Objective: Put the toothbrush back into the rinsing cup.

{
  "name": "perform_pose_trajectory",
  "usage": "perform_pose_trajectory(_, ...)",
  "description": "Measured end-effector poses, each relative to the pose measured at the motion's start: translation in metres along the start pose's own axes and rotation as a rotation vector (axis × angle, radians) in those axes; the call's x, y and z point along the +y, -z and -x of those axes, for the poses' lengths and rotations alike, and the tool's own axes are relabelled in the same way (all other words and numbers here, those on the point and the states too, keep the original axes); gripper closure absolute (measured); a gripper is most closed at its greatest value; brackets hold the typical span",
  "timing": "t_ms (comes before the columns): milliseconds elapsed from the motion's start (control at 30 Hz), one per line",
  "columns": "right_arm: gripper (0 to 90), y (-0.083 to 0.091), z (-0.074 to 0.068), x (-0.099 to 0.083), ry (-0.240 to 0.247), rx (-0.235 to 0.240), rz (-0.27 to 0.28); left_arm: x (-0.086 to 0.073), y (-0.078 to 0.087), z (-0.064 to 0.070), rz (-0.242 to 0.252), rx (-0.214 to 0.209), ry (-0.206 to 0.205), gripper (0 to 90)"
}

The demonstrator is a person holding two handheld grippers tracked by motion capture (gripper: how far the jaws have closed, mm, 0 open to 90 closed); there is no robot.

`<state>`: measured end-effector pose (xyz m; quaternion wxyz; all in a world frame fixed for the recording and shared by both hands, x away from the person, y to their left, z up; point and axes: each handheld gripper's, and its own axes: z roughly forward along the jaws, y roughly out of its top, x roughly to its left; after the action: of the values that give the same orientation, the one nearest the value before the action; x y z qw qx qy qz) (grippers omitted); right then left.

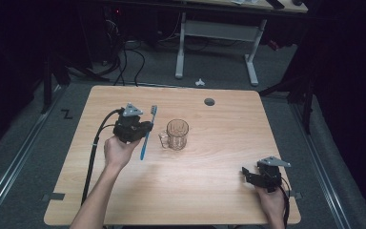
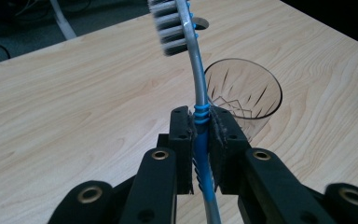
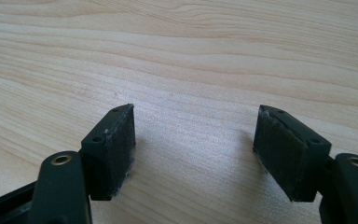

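One blue-and-grey plastic toothbrush (image 2: 200, 119) is clamped upright in my left gripper (image 1: 145, 128), just beside the clear faceted glass mug (image 1: 177, 133). My right gripper (image 3: 193, 154) rests spread and empty on the wooden table (image 1: 209, 191). Misjudged lowering could tip the mug.

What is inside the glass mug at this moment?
The glass mug looks empty; through its mouth only the patterned bottom shows. The toothbrush, in the left gripper, hides part of its rim.
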<state>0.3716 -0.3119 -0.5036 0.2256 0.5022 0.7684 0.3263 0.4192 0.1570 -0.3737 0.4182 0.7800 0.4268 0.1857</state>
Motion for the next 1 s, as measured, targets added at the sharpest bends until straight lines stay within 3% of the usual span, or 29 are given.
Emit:
perform_pose_trajectory(200,29.7,0.0,0.0,0.0,0.002,0.001,0.0,0.003,-0.003,-0.002,0.024,0.0,0.017,80.2)
perform_pose_trajectory(467,29.7,0.0,0.0,0.0,-0.001,0.0,0.0,0.013,-0.006,0.003,0.052,0.019,-0.014,80.2)
perform_pose_trajectory(1000,29.6,0.0,0.0,0.0,0.002,0.001,0.0,0.026,-0.019,0.006,0.083,0.03,-0.026,80.3)
